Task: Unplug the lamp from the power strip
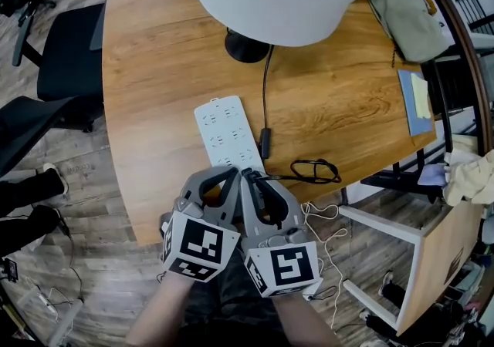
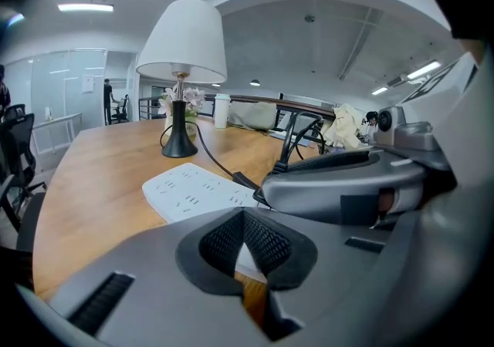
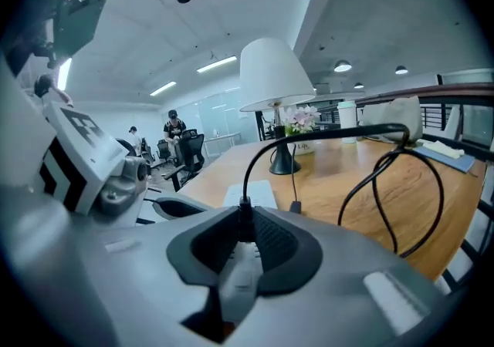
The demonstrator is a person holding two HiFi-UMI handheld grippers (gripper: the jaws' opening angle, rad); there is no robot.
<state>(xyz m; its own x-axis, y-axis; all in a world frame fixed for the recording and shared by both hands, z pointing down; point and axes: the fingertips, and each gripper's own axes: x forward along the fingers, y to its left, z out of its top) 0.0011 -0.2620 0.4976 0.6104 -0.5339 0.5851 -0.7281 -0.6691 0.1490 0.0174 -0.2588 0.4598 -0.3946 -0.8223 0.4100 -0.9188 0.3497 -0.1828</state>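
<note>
Between the pads of the right tongs [image 3: 246, 237], drawn in close on the black lamp plug [image 3: 246, 218] seated at the near end of the white power strip [image 1: 225, 131]: pinch the plug body rather than the cord [image 3: 244, 182] rising beyond, then pull straight out of the socket, no rocking. Just to the left, use the left tongs [image 2: 245, 241], nearly shut on the strip's near edge, to pin that strip to the table [image 1: 154, 68] against lifting with the plug.
</note>
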